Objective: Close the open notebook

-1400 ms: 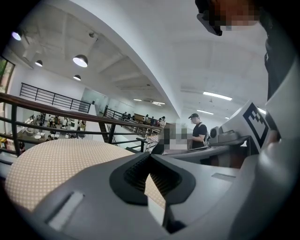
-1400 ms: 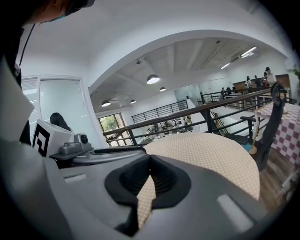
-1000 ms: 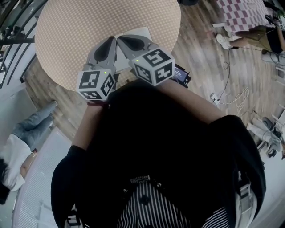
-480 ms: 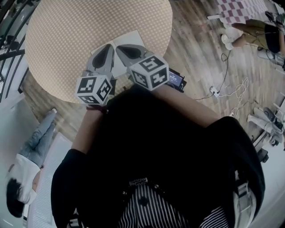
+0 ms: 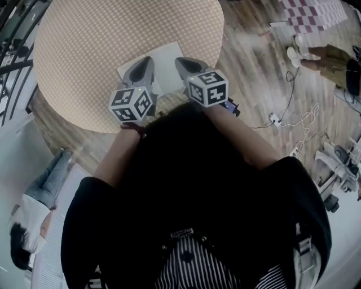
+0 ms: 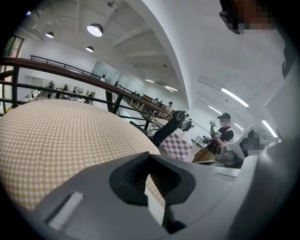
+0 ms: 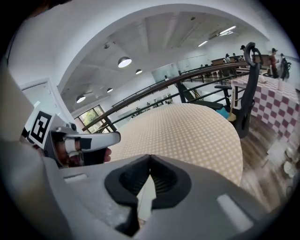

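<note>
Left gripper (image 5: pixel 146 60) and right gripper (image 5: pixel 180 61), both pressed together and empty, hover over the white notebook (image 5: pixel 164 63) on the round table (image 5: pixel 84 45).

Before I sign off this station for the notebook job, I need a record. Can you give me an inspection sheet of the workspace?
Surface: round table under a checked cloth.
Job's things: white notebook lying flat on the table, partly hidden by the grippers.
Clutter: nothing seen.
Grippers: left gripper and right gripper are both shut and empty, over the notebook; contact cannot be told.
Cables: white cables loose on the wooden floor, right of the table.
Surroundings: railing, a second checked table, another person.
</note>
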